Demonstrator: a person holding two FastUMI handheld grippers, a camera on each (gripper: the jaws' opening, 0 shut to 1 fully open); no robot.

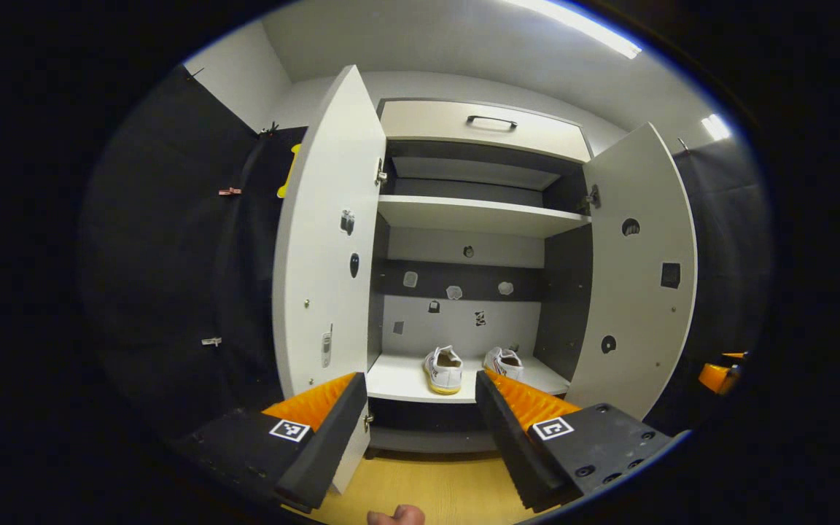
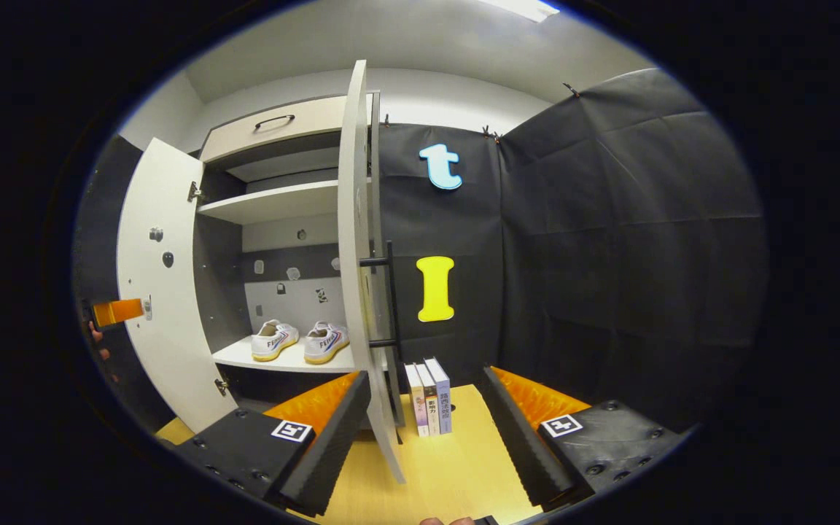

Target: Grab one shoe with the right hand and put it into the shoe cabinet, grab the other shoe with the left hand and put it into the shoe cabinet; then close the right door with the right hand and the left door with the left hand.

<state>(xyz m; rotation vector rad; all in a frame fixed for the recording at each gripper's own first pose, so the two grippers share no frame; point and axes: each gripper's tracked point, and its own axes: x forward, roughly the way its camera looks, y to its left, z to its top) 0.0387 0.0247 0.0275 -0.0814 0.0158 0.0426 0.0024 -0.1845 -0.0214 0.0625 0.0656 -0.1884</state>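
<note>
The right gripper (image 2: pixel 420 430) hangs with its jaws spread around the near edge of the white right cabinet door (image 2: pixel 356 240), not touching it. Two white canvas shoes (image 2: pixel 300 340) sit side by side on the lower shelf (image 2: pixel 285 359). Three upright books (image 2: pixel 429 397) stand right of the door.

The shoe cabinet (image 1: pixel 478 219) is made of smooth, matt board, pale on the left door (image 1: pixel 325 240), the right door (image 1: pixel 639 277) and the shelves, dark on the inner side walls. A dark bar handle (image 2: pixel 389 299), seemingly metal, is fixed to the right door. The two shoes (image 2: pixel 300 341) appear to be pale cloth with rubbery soles. The floor (image 2: pixel 456 467) shows a light wood grain. Glossy spines are seen on the books (image 2: pixel 429 397).
</note>
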